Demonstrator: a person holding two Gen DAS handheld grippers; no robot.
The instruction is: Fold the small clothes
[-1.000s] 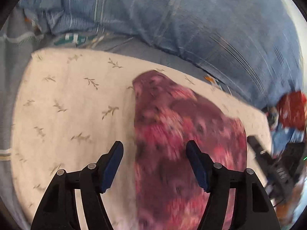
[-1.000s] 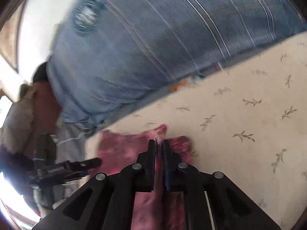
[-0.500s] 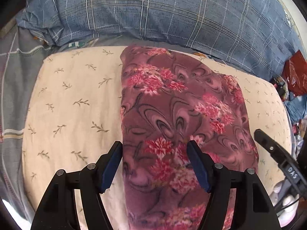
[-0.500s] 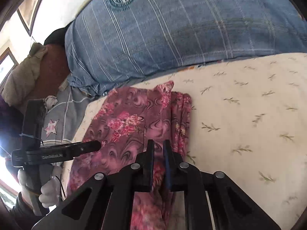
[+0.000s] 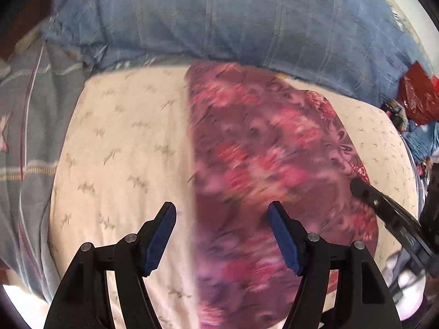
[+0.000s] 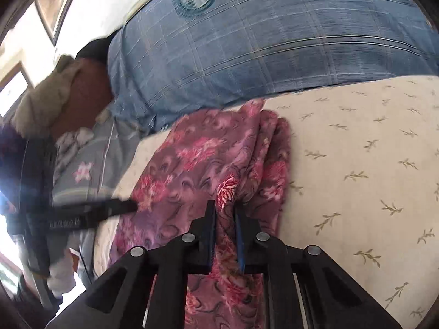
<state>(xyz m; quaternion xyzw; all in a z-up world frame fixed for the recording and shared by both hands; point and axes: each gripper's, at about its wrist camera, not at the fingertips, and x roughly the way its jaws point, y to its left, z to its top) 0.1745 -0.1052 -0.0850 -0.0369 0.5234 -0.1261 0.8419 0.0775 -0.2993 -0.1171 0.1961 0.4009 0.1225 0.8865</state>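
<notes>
Apparently right tongs (image 6: 225, 208) pinch floral garment (image 6: 197, 164).

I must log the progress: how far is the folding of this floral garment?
Done: the floral garment lies on the cream pad, one edge doubled. In hand: right tongs pinch that edge; left tongs are open above it. Left: the remaining folds.
</notes>
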